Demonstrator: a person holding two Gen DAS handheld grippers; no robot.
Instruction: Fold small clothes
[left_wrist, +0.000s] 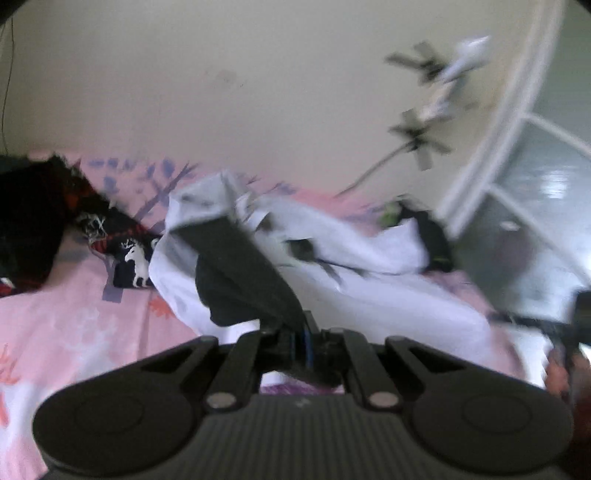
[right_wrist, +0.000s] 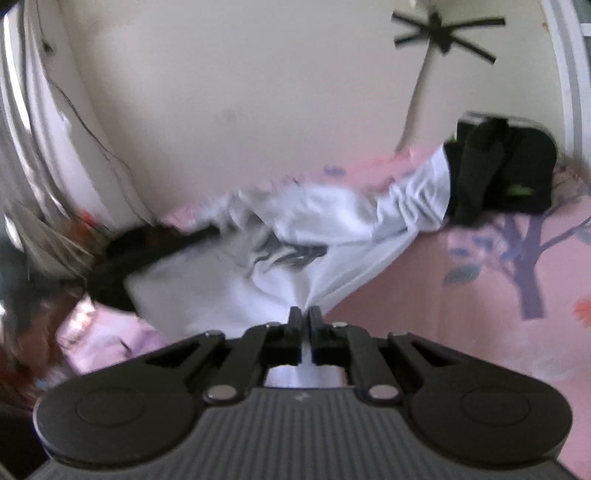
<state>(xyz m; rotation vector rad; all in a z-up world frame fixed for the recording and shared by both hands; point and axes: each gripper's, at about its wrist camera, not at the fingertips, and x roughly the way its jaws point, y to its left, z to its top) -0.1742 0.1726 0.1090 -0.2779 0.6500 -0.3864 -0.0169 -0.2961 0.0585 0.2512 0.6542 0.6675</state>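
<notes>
In the left wrist view, the left gripper (left_wrist: 295, 328) is closed on a dark-lined edge of the white garment (left_wrist: 388, 295), which lies rumpled across the pink bedsheet (left_wrist: 66, 332). In the right wrist view, the right gripper (right_wrist: 305, 317) pinches another edge of the white garment (right_wrist: 221, 288), jaws nearly together. This looks like a fold under way; next, both held edges likely need carrying over and laying flat.
</notes>
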